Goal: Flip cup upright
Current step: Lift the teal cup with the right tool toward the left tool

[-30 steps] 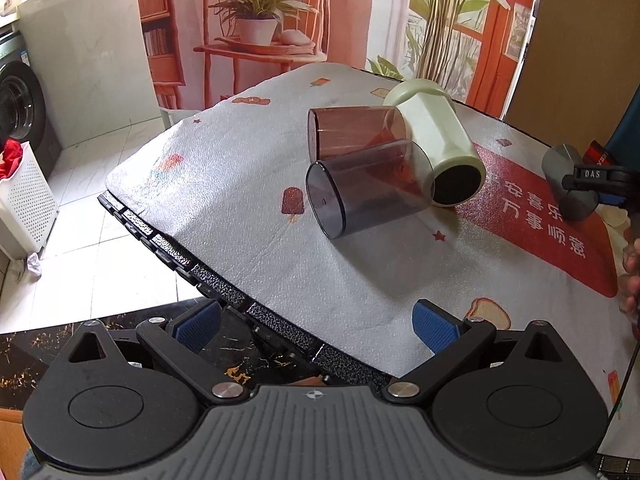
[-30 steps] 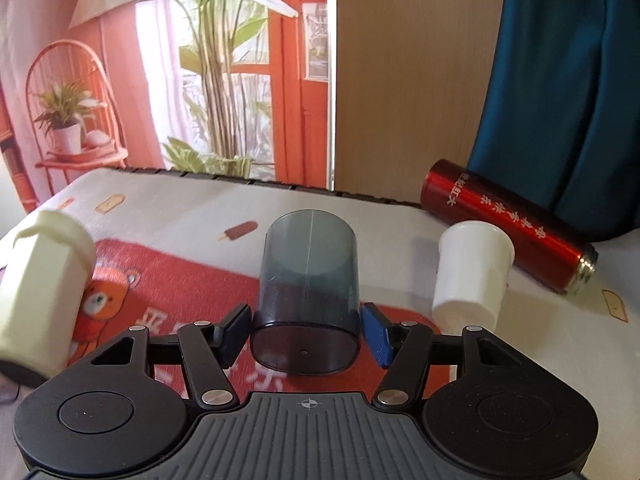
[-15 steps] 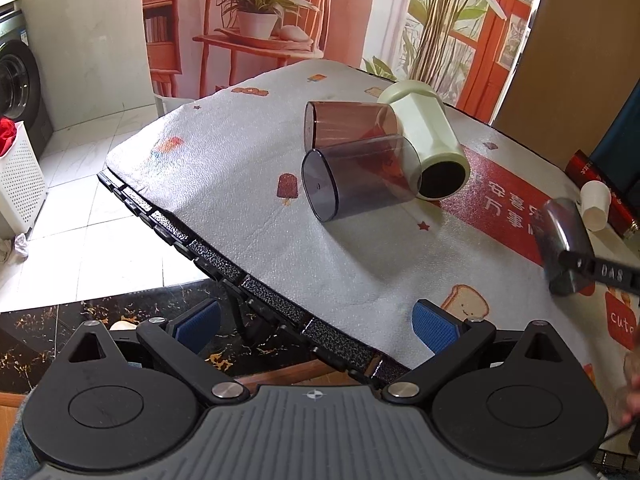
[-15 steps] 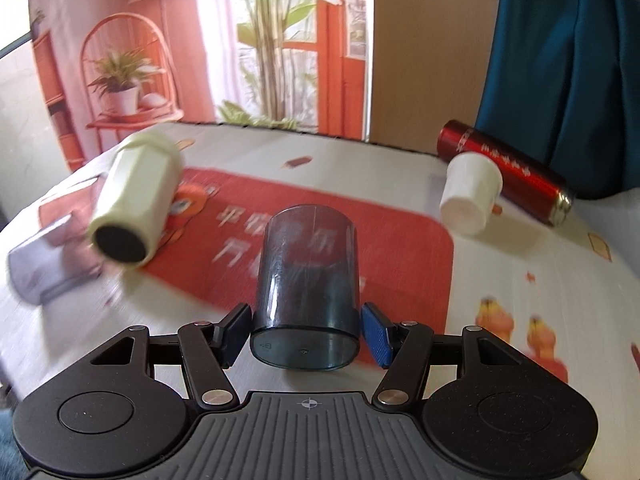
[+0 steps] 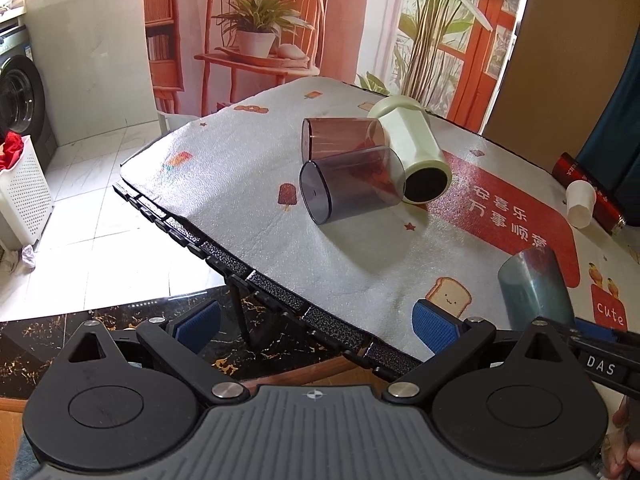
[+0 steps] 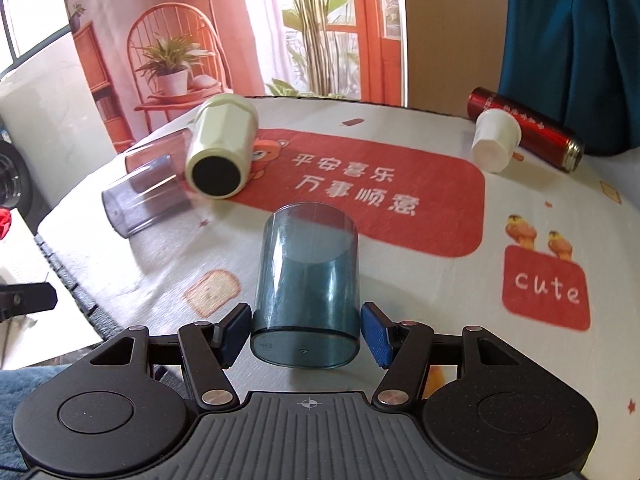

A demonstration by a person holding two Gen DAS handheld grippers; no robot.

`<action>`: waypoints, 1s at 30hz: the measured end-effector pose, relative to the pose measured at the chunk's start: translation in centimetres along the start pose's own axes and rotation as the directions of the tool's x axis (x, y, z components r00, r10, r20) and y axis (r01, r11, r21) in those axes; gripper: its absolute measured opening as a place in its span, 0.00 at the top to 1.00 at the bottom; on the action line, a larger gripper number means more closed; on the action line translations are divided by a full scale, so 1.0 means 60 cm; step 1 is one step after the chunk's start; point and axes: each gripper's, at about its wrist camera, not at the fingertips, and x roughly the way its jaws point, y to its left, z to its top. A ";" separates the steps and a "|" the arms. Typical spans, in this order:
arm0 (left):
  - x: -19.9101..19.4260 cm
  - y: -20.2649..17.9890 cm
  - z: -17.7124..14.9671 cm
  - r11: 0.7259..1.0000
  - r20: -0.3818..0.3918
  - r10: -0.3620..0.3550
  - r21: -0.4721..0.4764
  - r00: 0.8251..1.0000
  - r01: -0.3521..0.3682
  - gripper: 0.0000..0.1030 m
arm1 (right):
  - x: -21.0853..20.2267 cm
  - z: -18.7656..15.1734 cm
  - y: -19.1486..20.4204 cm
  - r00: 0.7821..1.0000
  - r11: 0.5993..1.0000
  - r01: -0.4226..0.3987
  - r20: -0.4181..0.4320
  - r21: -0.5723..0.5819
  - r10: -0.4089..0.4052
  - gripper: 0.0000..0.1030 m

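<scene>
A big orange picture backdrop (image 5: 280, 20) with a painted chair and potted plant hangs on the far side. Left of it stands a plain white wall panel (image 5: 88, 72). The shiny white tiled floor (image 5: 92, 248) lies below, with a white plastic laundry basket (image 5: 24, 196) on the far left. A dark blue curtain (image 6: 572, 40) hangs on the right.

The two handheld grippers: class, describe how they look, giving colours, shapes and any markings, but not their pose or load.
The left gripper and right gripper look alike: black linkage arms, silver pivot screws, round black discs on both sides, a ribbed grey centre plate with a small crosshair mark, and blue textured pads on the fingers. The right gripper, seen from the left wrist, carries white "DAS" lettering. No cables or sleeves show.
</scene>
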 end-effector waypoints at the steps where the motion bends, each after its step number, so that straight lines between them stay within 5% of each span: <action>1: -0.003 0.000 0.000 1.000 0.004 0.002 0.002 1.000 -0.002 0.00 | -0.003 -0.003 -0.004 1.000 1.000 -0.023 -0.005 0.020 0.023 0.45; 5: -0.011 -0.004 -0.004 1.000 0.007 0.001 0.010 1.000 -0.001 0.00 | -0.012 -0.011 -0.018 0.999 0.998 -0.052 -0.005 0.044 0.053 0.44; 10: -0.019 -0.011 -0.009 0.999 0.012 0.004 0.033 1.000 -0.004 0.00 | -0.036 -0.017 -0.028 0.998 0.998 -0.055 0.041 0.039 0.054 0.29; 30: -0.024 -0.049 -0.025 0.994 -0.005 0.042 0.097 0.999 -0.042 0.00 | -0.054 -0.035 -0.060 0.996 0.999 -0.039 0.078 0.012 0.038 0.24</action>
